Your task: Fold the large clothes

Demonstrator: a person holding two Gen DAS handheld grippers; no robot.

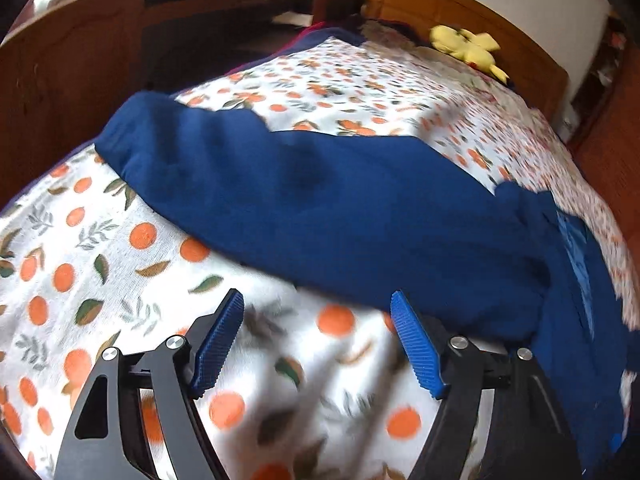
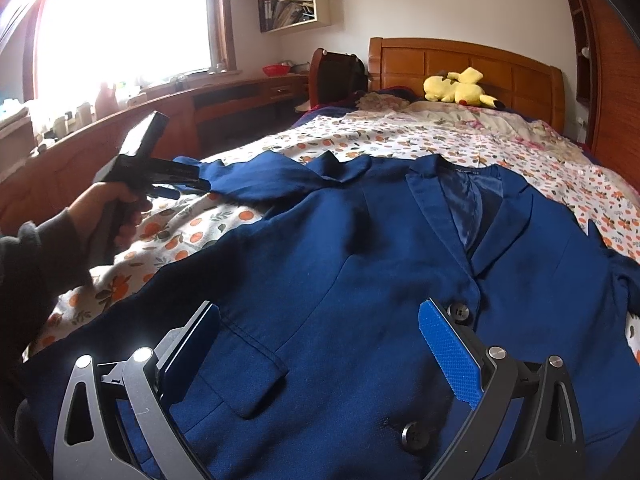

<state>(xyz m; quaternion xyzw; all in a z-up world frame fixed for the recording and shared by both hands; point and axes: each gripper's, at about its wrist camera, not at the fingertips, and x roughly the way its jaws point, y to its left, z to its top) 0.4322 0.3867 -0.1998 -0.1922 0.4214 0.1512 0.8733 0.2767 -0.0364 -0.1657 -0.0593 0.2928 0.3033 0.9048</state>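
A dark blue blazer (image 2: 360,264) lies face up on the bed, lapels toward the headboard, buttons and a flap pocket toward me. Its sleeve (image 1: 304,196) stretches out across the orange-print bedsheet (image 1: 120,272). My left gripper (image 1: 318,300) is open just above the sheet, with nothing between its pads, and the sleeve's edge lies right at the tip of its right finger. In the right wrist view a hand holds the left gripper (image 2: 188,184) by the sleeve's cuff (image 2: 200,168). My right gripper (image 2: 320,306) hangs open over the blazer's front, holding nothing.
A yellow plush toy (image 2: 460,88) rests by the wooden headboard (image 2: 460,60). A long wooden desk (image 2: 180,96) runs under the bright window along the bed's left side. A dark chair (image 2: 336,76) stands at the bed's far left corner, and a wooden cabinet (image 2: 612,80) stands on the right.
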